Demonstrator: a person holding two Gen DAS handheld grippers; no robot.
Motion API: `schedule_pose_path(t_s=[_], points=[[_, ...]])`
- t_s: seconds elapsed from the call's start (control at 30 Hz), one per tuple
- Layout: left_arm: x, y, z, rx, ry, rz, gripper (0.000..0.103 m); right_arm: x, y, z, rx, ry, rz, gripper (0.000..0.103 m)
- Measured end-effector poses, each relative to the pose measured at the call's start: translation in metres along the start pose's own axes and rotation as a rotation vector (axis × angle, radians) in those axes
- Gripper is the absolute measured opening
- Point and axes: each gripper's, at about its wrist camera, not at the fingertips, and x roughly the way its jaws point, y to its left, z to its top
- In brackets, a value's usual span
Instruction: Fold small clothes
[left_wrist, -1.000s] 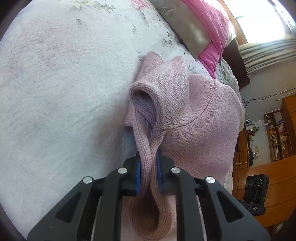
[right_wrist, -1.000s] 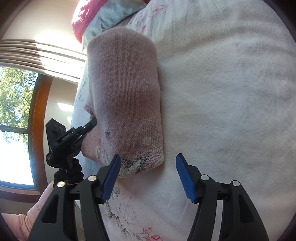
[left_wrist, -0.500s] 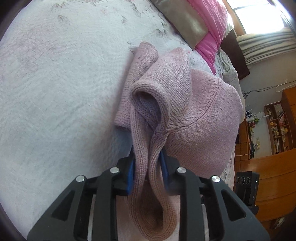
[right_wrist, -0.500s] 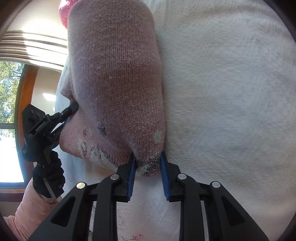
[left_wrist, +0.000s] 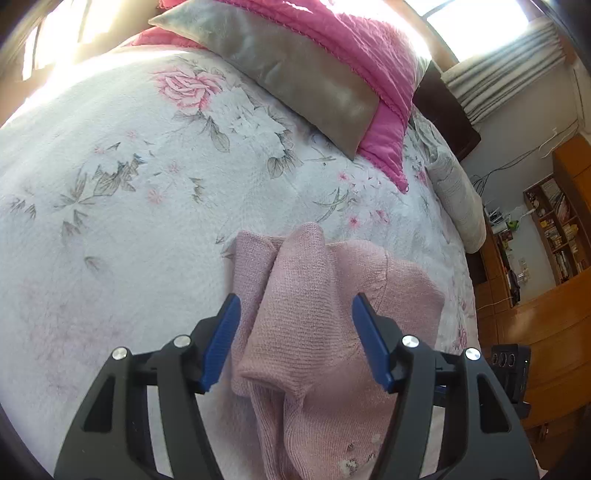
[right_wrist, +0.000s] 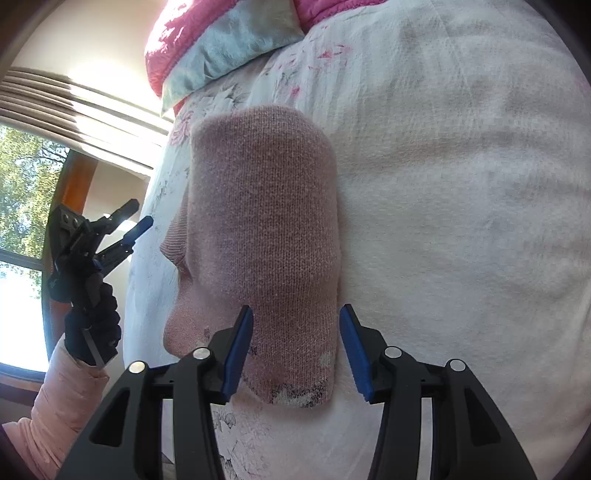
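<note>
No text, label, brand or number could be read in either view. The spines of the books on the shelf (left_wrist: 557, 229) at the right of the left wrist view were too small and blurred to make out, and the dark device (left_wrist: 511, 363) near the bed's right edge showed only round dials, with no legible marking.

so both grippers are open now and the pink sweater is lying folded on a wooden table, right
Not quite: the pink sweater lies folded on a bed with a white floral bedspread, not a wooden table, as the left wrist view shows. Both the left gripper and right gripper are open.
</note>
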Motion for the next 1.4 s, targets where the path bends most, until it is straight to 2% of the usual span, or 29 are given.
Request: schedule_pose_path(t_s=[0.07, 0.17, 0.23, 0.3, 0.33, 0.37, 0.4, 0.47, 0.5, 0.53, 0.57, 0.63, 0.67, 0.7, 0.8, 0.87, 0.93, 1.0, 1.13, 1.23, 1.4], points=[[0.024, -0.003, 0.012, 0.015, 0.049, 0.026, 0.062, 0.001, 0.003, 0.0, -0.014, 0.0, -0.008, 0.05], [0.055, -0.009, 0.019, 0.021, 0.133, 0.001, 0.062, 0.004, 0.007, -0.001, -0.024, 0.005, -0.02, 0.05], [0.073, -0.011, 0.018, 0.026, 0.189, 0.042, 0.057, 0.007, 0.008, 0.0, -0.02, 0.007, -0.021, 0.05], [0.083, -0.009, 0.014, 0.029, 0.213, 0.074, 0.034, 0.01, 0.01, 0.001, -0.013, 0.007, -0.019, 0.05], [0.081, -0.008, 0.012, 0.021, 0.197, 0.075, 0.028, 0.011, 0.009, 0.001, -0.012, 0.007, -0.018, 0.05], [0.072, -0.007, 0.011, 0.005, 0.152, 0.051, 0.016, 0.012, 0.009, 0.001, -0.012, 0.009, -0.018, 0.05], [0.059, -0.007, 0.009, -0.008, 0.092, 0.03, 0.015, 0.013, 0.009, 0.001, -0.013, 0.01, -0.018, 0.05], [0.026, -0.009, 0.002, -0.008, -0.057, 0.032, 0.015, 0.01, 0.006, -0.003, -0.012, 0.011, -0.019, 0.05], [0.014, -0.006, -0.003, -0.023, -0.102, 0.042, 0.015, 0.012, 0.004, -0.002, -0.013, 0.012, -0.021, 0.05], [0.01, -0.001, -0.008, -0.048, -0.113, 0.049, 0.015, 0.013, 0.003, -0.002, -0.012, 0.012, -0.02, 0.05], [0.013, 0.007, -0.011, -0.071, -0.095, 0.058, 0.015, 0.014, 0.003, -0.001, -0.009, 0.013, -0.017, 0.05], [0.035, 0.022, -0.018, -0.09, -0.004, 0.11, 0.017, 0.019, 0.002, -0.001, -0.001, 0.018, -0.009, 0.05], [0.048, 0.029, -0.021, -0.096, 0.044, 0.118, 0.021, 0.02, 0.003, -0.001, -0.001, 0.02, -0.009, 0.05], [0.054, 0.034, -0.022, -0.098, 0.052, 0.135, 0.028, 0.022, 0.004, -0.001, -0.004, 0.021, -0.012, 0.051], [0.048, 0.042, -0.018, -0.154, 0.052, 0.115, 0.034, 0.02, 0.007, 0.0, -0.019, 0.02, -0.04, 0.051], [0.028, 0.039, -0.019, -0.161, -0.003, 0.116, 0.035, 0.009, 0.015, 0.002, -0.045, -0.019, -0.061, 0.051], [0.003, 0.028, -0.023, -0.131, -0.064, 0.11, 0.035, -0.005, 0.028, 0.007, -0.072, -0.062, -0.007, 0.051], [-0.013, 0.014, -0.031, -0.096, -0.093, 0.069, 0.035, -0.01, 0.048, 0.014, -0.126, -0.07, 0.021, 0.051], [-0.009, -0.003, -0.048, -0.037, -0.038, 0.026, 0.036, 0.0, 0.078, 0.026, -0.219, -0.054, 0.012, 0.051], [0.013, 0.002, -0.058, -0.041, 0.025, 0.045, 0.036, 0.018, 0.072, 0.033, -0.198, -0.027, -0.042, 0.05], [0.037, 0.007, -0.061, -0.051, 0.059, 0.048, 0.036, 0.036, 0.053, 0.038, -0.178, -0.004, -0.125, 0.049]])
